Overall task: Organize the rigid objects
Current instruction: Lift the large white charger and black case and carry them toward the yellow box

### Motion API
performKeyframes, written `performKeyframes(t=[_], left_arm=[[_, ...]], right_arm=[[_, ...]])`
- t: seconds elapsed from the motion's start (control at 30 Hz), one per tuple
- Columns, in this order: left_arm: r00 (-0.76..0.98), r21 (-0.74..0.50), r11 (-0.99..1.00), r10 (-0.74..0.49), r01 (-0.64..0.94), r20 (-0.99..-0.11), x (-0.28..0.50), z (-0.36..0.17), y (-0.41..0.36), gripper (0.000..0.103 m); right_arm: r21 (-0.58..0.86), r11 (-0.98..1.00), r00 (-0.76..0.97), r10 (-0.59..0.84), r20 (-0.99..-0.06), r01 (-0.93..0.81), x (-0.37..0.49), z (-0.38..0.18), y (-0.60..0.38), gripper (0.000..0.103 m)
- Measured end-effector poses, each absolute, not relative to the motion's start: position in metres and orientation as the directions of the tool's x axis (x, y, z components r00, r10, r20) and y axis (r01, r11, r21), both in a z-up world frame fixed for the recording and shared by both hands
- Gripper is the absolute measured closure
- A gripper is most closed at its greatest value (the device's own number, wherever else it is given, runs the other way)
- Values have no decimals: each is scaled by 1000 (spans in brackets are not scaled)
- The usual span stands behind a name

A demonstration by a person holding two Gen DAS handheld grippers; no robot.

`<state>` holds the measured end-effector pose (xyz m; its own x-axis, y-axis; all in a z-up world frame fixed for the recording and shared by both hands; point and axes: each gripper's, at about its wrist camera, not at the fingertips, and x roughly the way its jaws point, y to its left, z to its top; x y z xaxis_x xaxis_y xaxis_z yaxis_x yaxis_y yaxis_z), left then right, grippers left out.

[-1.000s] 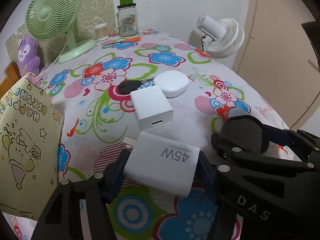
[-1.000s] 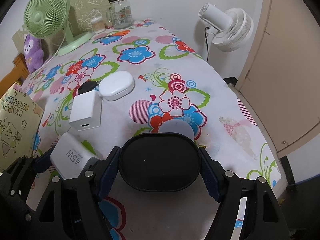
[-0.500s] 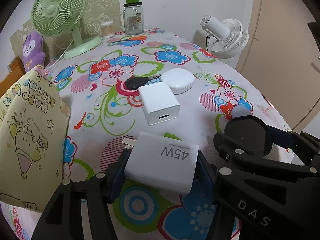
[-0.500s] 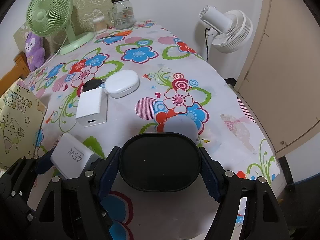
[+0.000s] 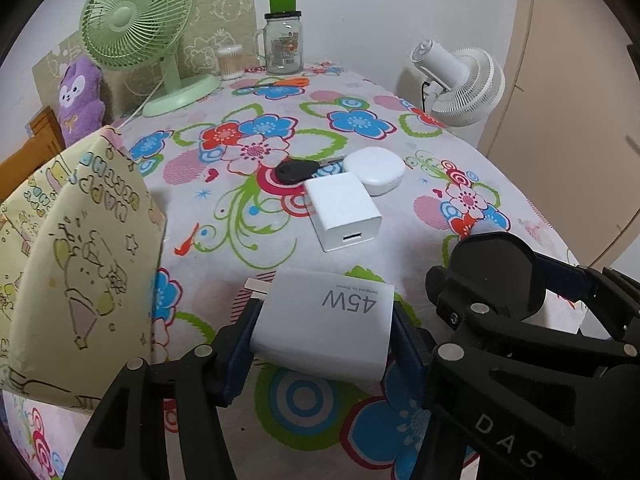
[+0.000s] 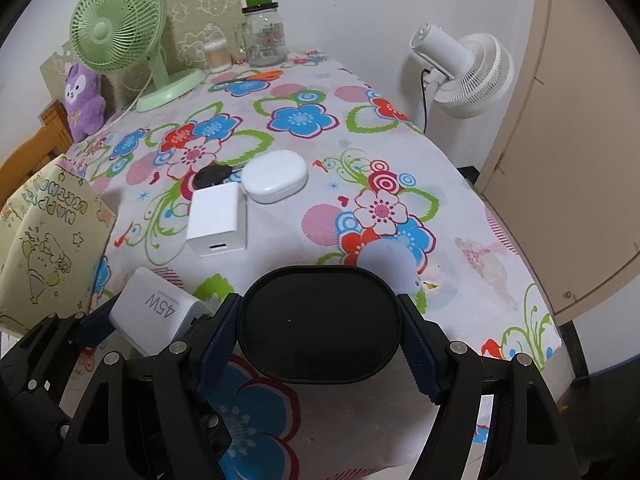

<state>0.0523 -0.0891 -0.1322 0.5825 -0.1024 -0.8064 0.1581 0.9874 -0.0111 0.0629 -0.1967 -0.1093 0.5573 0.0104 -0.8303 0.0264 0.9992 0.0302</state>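
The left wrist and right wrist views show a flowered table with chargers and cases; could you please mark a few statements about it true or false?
1. The left hand-held gripper has the white 45W charger between its fingers. True; its jaws are closing.
2. The right hand-held gripper holds a white case. False: it is shut on the black oval case.
3. The smaller white charger lies beside the white oval case. True.
4. The black key lies next to the green fan. False: it lies mid-table by the smaller white charger.
5. The yellow gift bag stands at the left of the table. True.
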Motion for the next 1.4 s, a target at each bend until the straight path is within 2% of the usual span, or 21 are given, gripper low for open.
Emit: performKeyframes(t=[1.4], left_arm=[[681, -30, 993, -99, 112, -726, 46, -58, -62, 44]], right_arm=[[23, 999, 681, 43, -731, -38, 56, -31, -168, 26]])
